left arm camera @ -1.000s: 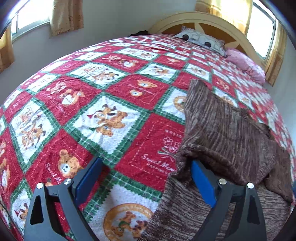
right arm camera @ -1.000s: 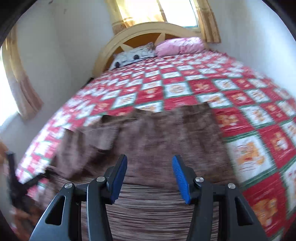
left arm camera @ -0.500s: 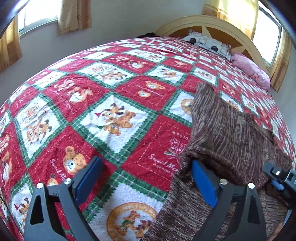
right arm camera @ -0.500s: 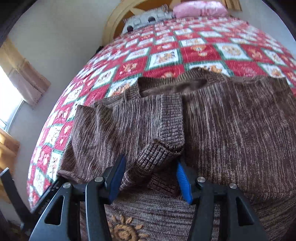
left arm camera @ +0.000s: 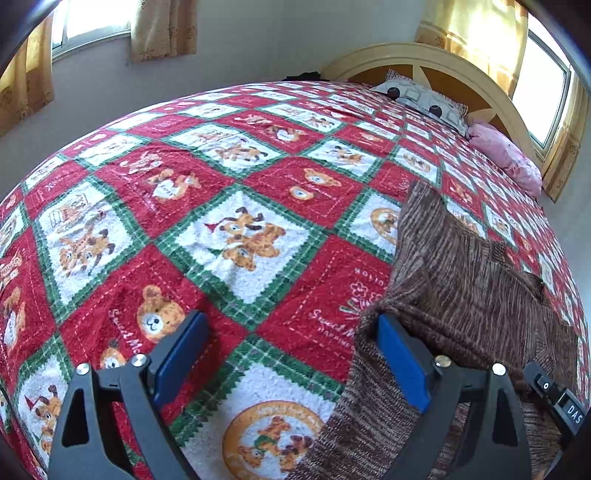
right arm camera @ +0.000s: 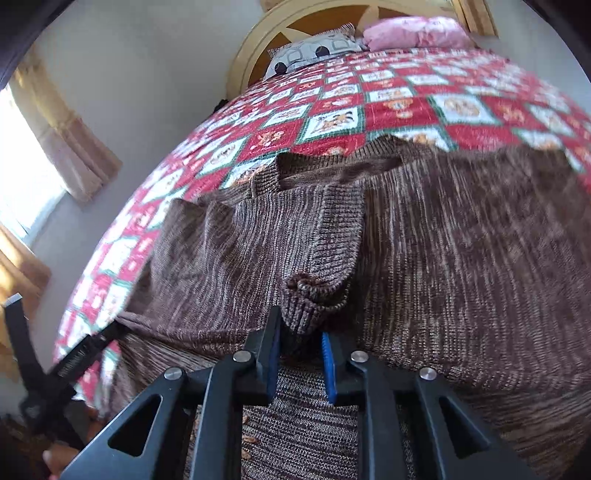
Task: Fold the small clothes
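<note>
fold partly done: sleeve (right arm camera: 317, 251) lies across sweater (right arm camera: 480, 258) on bed (left arm camera: 221, 206). right gripper (right arm camera: 298, 354) jaws clamped on cuff; left gripper (left arm camera: 291, 354) jaws apart. remaining folds pending.

Daylight is pouring in from the windows (left arm camera: 543, 81) at the upper right and upper left of my left view, blowing them out to white. The curtains (left arm camera: 162, 29) are glowing amber. My fisheye is bending the bedspread (left arm camera: 236, 206) into a dome and darkening the frame corners. In my right view the sweater (right arm camera: 461, 240) is smearing with motion blur toward the right edge, and the window at the left edge is glaring.
</note>
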The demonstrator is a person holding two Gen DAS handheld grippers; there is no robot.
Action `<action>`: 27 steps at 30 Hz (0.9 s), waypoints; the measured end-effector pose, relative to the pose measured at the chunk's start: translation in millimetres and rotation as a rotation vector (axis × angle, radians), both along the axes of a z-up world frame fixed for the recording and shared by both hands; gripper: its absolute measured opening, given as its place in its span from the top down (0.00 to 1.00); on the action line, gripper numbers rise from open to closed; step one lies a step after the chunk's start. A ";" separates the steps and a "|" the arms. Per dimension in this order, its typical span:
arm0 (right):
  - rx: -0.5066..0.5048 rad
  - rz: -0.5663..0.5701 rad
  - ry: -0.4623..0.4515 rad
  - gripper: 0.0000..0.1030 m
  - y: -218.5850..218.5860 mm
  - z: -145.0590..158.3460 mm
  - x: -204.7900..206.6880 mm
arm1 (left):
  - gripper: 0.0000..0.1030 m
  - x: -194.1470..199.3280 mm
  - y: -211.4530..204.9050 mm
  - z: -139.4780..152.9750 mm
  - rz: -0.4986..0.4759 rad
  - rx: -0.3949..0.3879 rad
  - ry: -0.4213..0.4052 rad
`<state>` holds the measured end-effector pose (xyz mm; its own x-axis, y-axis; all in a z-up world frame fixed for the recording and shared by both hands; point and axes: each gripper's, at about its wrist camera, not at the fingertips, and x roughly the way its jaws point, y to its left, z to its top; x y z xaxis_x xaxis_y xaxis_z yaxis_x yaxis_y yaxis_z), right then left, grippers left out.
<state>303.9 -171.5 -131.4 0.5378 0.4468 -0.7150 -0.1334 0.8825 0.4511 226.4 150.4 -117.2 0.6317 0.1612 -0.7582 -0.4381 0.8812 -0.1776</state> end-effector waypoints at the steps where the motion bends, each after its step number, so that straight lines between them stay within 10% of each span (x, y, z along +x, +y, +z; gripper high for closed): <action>1: 0.024 -0.004 0.003 0.81 -2.0 -1.0 -0.1 | 0.07 -0.2 0.2 0.1 -0.001 0.001 -0.001; 6: 0.116 -0.144 -0.025 0.72 -28.6 7.8 -19.1 | 0.07 -2.0 2.0 0.4 0.002 -0.014 -0.014; 11: -0.080 -0.277 -0.127 0.72 -34.6 32.0 -38.1 | 0.07 -2.6 1.7 0.6 0.011 -0.012 -0.013; 19: -0.110 0.062 -0.180 0.73 41.0 40.2 -17.5 | 0.13 -16.1 13.9 1.4 0.087 -0.048 -0.051; 27: -0.055 0.130 -0.067 0.74 44.6 11.3 -16.8 | 0.13 -17.3 -7.0 22.3 0.008 0.043 -0.098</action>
<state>287.1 -126.9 -120.1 0.5255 0.4769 -0.7046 -0.2761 0.8789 0.3890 209.1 143.4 -94.9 0.7007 0.1975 -0.6856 -0.4279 0.8852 -0.1823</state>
